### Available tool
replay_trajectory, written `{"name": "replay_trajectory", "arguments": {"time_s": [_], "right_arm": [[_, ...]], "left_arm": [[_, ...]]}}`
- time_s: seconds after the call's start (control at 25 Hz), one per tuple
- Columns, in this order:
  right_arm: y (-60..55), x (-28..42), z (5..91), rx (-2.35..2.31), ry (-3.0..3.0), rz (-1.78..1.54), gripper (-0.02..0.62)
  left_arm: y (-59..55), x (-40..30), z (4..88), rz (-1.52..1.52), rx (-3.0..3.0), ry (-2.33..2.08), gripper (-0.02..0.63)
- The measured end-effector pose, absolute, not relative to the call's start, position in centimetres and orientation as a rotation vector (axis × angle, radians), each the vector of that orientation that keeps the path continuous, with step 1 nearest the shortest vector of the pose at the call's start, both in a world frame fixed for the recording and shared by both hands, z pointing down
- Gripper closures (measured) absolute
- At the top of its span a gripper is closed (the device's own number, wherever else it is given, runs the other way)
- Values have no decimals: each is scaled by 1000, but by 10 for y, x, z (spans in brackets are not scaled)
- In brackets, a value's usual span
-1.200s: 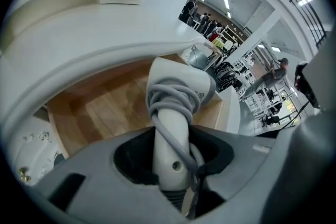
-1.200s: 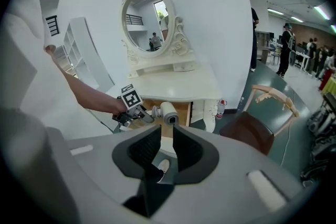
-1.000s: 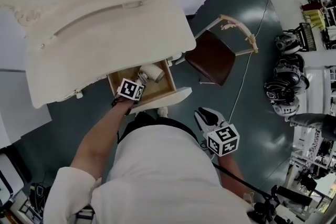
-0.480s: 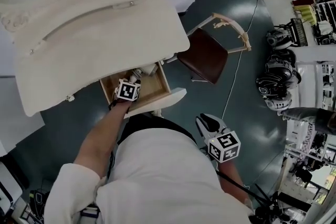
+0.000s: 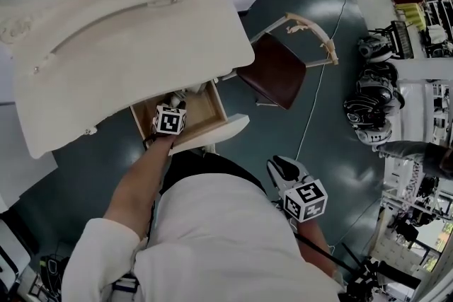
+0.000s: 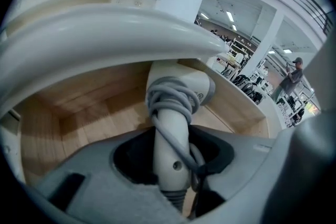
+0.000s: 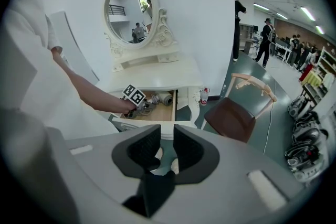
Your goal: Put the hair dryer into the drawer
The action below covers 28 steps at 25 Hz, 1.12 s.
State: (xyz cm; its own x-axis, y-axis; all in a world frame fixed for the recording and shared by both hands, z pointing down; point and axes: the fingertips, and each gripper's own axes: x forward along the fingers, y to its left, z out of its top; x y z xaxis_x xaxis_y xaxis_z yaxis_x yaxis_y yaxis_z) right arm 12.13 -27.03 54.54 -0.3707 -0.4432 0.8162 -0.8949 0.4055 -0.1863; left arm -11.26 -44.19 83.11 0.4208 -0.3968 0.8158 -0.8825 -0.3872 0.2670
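1. Grey-green floor (image 5: 311, 131) runs through a large hall. A white dressing bench (image 5: 127, 46) with an oval mirror (image 7: 131, 8) stands against a white wall, and a brown-seated chair (image 5: 277, 74) is just beside it.
2. Under the bench top, a wooden drawer (image 6: 89, 113) stands pulled out toward the person.
3. The hair dryer (image 6: 178, 89) is inside the drawer's opening, above its wooden bottom. It is white, with its cord wound round the handle.
4. The left claw (image 6: 170, 155) is clenched on the lower end of the handle. The dryer's long axis runs straight away from this claw toward the back of the drawer, and the barrel at the far end sits under the bench's rim. The next move looks like a short lowering and a release, which is work for the left hand alone.
5. The right claw (image 7: 161, 152) hangs well apart from the drawer, beside the person's body. It is released, with its jaws slightly apart and nothing between them.
6. Whether the barrel already rests on the wood cannot be told. In the head view the marker cube and the bench top hide nearly all of the dryer, and the drawer's back is cut off.
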Motion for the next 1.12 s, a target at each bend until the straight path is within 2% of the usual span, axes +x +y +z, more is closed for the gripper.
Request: {"name": "replay_trajectory", "arguments": {"time_s": [0.4,0.68,1.12], "right_arm": [[-275,125,546,1115,-1994,834,515],[-274,130,548,1094,-2020,829,515],[-275,132,552,1021,-2128,821,515]], "left_arm": [[-439,-111,836,914,1935,-1071,432],[-438,-116,838,941,1943,-1075,385],[-427,-126,797,949,1924,-1143,370]]}}
